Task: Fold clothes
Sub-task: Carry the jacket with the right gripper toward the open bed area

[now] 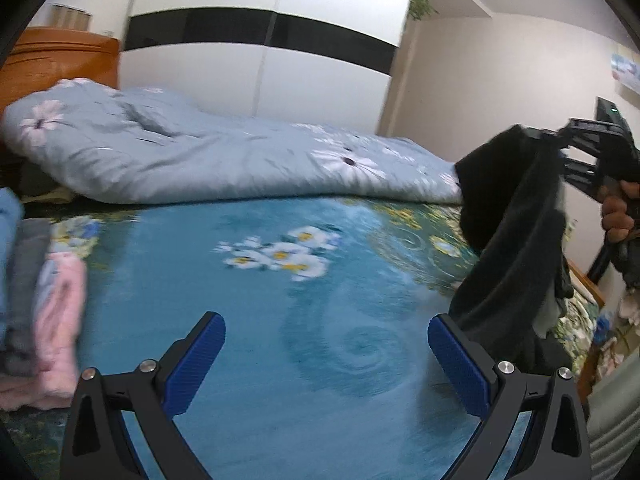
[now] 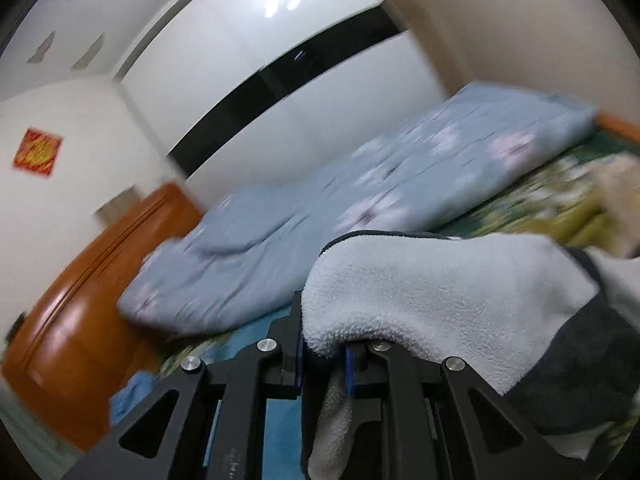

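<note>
**Now: dark garment lifted at the right**

Far left, folded clothes (image 1: 44, 300) lie stacked on the bed (image 1: 248, 360). The left gripper (image 1: 326, 354) hangs spread and empty over it. At right, the right gripper (image 2: 324, 354) pinches a fleece-lined dark garment (image 1: 516, 240), hanging above the bed.

A bed (image 1: 256, 360) covered by a teal sheet printed with white flowers and swirls carries everything here. Along its far side lies a bunched pale blue quilt (image 1: 192, 156) with pinkish-white blossoms, resting directly on the sheet and reaching from the wooden headboard (image 1: 56, 60) at the far left across to the right. At the near left edge sits a stack of folded clothes (image 1: 40, 312), pink, grey and light blue.
</note>
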